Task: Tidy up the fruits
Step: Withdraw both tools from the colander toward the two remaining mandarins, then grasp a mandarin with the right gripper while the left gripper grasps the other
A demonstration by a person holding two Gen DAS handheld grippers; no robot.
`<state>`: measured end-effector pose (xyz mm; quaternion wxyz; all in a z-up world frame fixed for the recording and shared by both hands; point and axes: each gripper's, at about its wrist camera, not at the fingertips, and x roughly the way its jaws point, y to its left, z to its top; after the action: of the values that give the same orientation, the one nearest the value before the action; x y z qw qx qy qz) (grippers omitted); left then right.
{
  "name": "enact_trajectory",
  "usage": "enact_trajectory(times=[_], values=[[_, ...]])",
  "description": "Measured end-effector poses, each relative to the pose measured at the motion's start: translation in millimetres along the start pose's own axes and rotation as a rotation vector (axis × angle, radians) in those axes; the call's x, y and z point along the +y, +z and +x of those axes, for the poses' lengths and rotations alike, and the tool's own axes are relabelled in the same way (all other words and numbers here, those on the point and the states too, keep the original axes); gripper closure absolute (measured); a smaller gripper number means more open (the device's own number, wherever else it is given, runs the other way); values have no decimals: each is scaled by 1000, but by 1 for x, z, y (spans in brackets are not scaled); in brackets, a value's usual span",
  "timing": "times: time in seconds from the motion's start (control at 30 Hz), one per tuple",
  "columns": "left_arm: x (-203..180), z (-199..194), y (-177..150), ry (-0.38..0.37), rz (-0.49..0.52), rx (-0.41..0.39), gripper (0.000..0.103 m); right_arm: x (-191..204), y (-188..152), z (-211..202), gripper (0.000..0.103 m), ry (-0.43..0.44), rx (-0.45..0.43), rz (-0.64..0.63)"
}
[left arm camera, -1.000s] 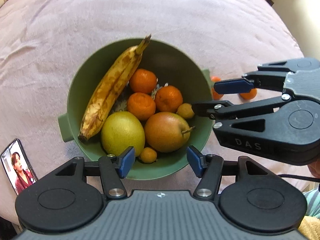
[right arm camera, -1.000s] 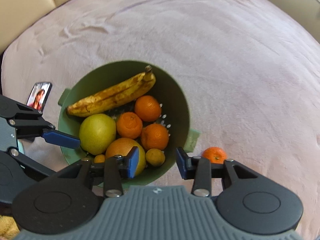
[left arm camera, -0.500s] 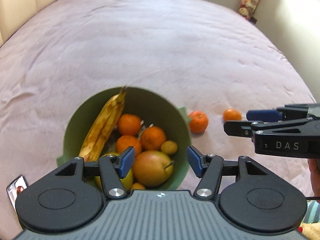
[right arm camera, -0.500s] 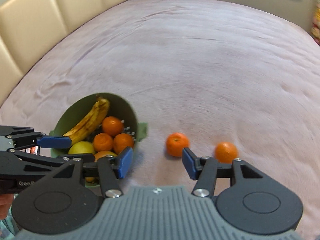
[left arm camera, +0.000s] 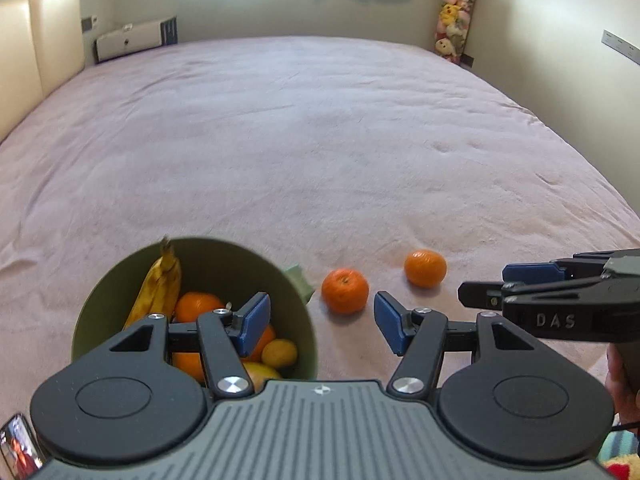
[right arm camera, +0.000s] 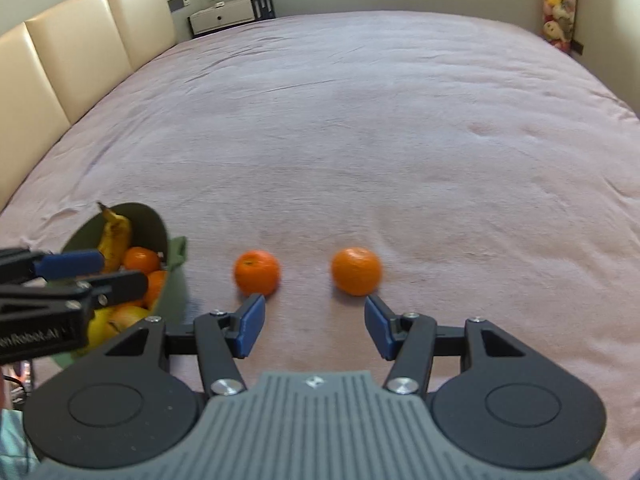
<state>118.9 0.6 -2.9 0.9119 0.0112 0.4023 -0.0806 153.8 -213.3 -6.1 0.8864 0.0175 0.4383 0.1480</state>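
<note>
Bottom centre of the right wrist view, my right gripper (right arm camera: 314, 326) is spread wide, empty, aimed between two loose tangerines (right arm camera: 256, 272) (right arm camera: 356, 271) on the pink bedspread (right arm camera: 400, 140); I'd say it's lined up for a pick. Lower left, the green colander (right arm camera: 166, 240) holds banana (right arm camera: 114, 232) and other fruit. My left gripper (left arm camera: 320, 326) is released over its rim, holding nothing. Beyond, plenty of bare bed; headboard (right arm camera: 80, 48) upper left.

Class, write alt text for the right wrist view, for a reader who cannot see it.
Two mandarins, the left mandarin and right mandarin, lie apart on a pink bedspread just beyond the open right gripper. At left, a green bowl holds a banana and other fruit, partly hidden by the left gripper.
</note>
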Motion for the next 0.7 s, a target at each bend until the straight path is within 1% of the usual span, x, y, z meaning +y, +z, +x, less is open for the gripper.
enact_trajectory(times=[0.1, 0.2, 0.27, 0.4, 0.5, 0.6, 0.7], values=[[-7, 7, 2, 3, 23, -14, 33, -4, -5, 4, 39, -17, -27, -17], [-16, 14, 4, 6, 54, -25, 33, -6, -8, 8, 39, -30, -66, -53], [-22, 19, 5, 10, 78, -33, 33, -10, -8, 11, 39, -38, -71, -70], [-31, 28, 6, 18, 122, -40, 33, -14, -6, 22, 40, -44, -79, -82], [-34, 32, 7, 6, 141, -41, 33, -14, -4, 31, 42, -47, -77, -101], [-35, 38, 9, -6, 153, -31, 33, -14, -5, 42, 48, -49, -64, -125], [-36, 45, 10, 14, 181, -16, 34, -17, -2, 54, 49, -37, -47, -118]])
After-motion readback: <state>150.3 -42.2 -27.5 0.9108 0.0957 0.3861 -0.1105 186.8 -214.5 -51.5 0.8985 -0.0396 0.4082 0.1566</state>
